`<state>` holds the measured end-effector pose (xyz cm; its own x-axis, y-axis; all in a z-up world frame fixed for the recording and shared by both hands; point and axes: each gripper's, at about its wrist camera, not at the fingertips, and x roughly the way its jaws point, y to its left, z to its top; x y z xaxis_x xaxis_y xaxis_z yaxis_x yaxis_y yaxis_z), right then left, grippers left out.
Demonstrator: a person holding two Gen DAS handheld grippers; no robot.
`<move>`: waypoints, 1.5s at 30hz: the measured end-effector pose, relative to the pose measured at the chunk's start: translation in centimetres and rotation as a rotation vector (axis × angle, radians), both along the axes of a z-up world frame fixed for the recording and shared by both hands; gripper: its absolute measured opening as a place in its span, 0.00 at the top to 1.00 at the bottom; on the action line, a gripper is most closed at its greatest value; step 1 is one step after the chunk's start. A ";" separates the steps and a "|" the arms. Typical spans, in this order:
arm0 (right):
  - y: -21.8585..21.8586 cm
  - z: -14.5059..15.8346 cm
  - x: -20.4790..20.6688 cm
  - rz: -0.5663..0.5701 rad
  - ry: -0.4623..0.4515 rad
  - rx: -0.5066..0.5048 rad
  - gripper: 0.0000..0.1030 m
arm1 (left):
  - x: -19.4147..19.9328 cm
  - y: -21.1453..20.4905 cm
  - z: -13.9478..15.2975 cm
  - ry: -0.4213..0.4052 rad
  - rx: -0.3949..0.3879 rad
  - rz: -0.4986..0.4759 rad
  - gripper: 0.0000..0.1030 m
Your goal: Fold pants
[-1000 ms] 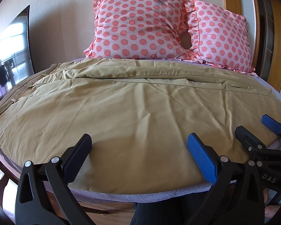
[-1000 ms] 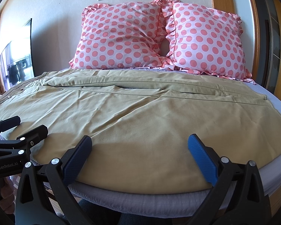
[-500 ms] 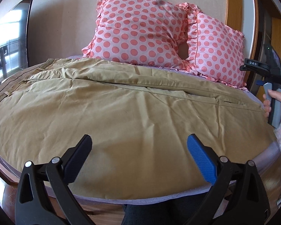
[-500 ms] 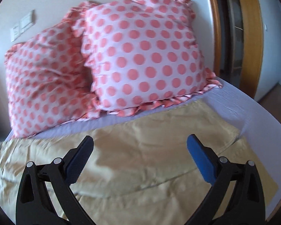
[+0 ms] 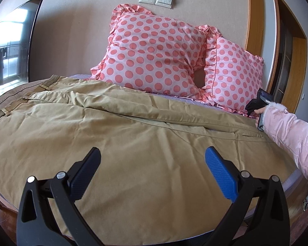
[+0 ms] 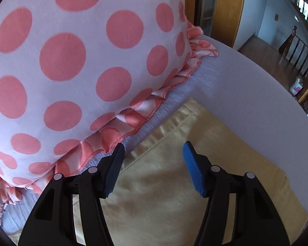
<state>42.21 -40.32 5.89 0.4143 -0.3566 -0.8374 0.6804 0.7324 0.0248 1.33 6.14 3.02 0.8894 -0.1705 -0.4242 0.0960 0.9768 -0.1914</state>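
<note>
Tan pants (image 5: 133, 143) lie spread flat across the bed, waistband at the left, legs running to the right. My left gripper (image 5: 152, 164) is open and empty, hovering over the near edge of the pants. My right gripper (image 6: 153, 155) is open, low over the hem end of the pants (image 6: 174, 164), its left finger near the far hem edge beside the pillow frill. In the left wrist view the right gripper (image 5: 260, 102) shows at the far right, held by a pink-sleeved arm.
Two pink polka-dot pillows (image 5: 154, 55) lean on the wall at the head of the bed; one fills the right wrist view (image 6: 71, 61). Lilac sheet (image 6: 246, 102) borders the pants. A dark screen (image 5: 12, 41) stands left, a wooden door frame (image 5: 254, 20) right.
My right gripper has swung far right and forward, down to the hem end by the pillow, and its jaws have narrowed a little. My left gripper has risen and tilted slightly.
</note>
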 end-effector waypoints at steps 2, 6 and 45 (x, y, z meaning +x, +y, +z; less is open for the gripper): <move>0.0 -0.4 -0.4 0.015 -0.031 -0.027 0.52 | 0.4 0.2 -0.2 0.009 -0.010 -0.006 0.02; -2.8 -0.9 -2.6 0.037 -0.164 0.110 0.94 | 0.9 0.8 -0.3 0.018 -0.035 -0.010 0.02; -3.4 -3.0 -33.5 0.174 -0.831 0.687 0.98 | 9.1 9.2 6.1 0.068 -0.272 -0.041 0.02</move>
<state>8.70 -43.71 2.92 0.9420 0.1981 -0.2710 0.1509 0.4713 0.8690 10.42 15.30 9.15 0.8503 -0.3219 -0.4165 0.1126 0.8841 -0.4535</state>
